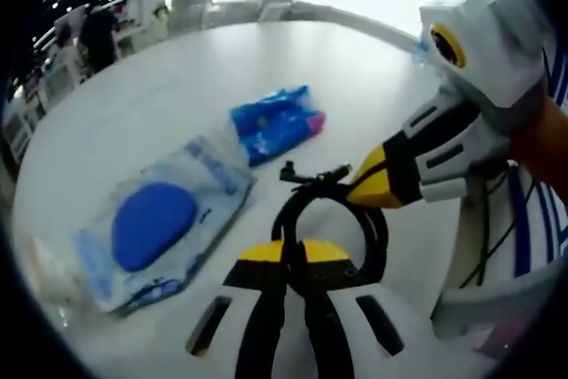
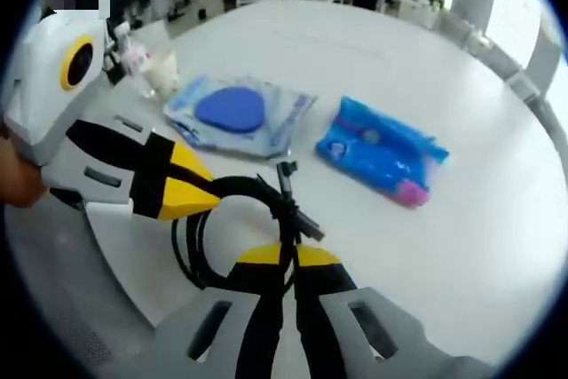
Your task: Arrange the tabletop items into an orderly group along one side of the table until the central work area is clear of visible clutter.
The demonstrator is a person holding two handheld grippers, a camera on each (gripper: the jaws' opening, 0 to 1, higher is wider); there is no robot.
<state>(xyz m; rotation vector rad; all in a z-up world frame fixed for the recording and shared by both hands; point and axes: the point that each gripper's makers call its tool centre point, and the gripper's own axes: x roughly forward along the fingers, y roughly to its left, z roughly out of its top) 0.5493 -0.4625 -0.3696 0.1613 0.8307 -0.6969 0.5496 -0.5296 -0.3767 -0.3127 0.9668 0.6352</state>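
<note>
In the left gripper view, the left gripper [image 1: 295,255] rises from the bottom with its yellow-tipped jaws pressed together on the near side of a coiled black cable [image 1: 330,219]; the right gripper [image 1: 373,185] reaches in from the right, its jaws closed to a point on the coil's far edge, by the cable's plug end. In the right gripper view the same coil [image 2: 232,224] lies on the white table [image 2: 497,219], nipped by the right gripper [image 2: 286,259] at the bottom and by the left gripper [image 2: 202,194] coming in from the left. Beyond the cable, a clear packet holding a blue oval pad [image 2: 232,111] lies flat; beside it, apart, a crumpled blue packet with a pink end [image 2: 383,150]; a crumpled clear wrapper [image 2: 160,73] sits past the pad packet; further off, office desks and standing people.
</note>
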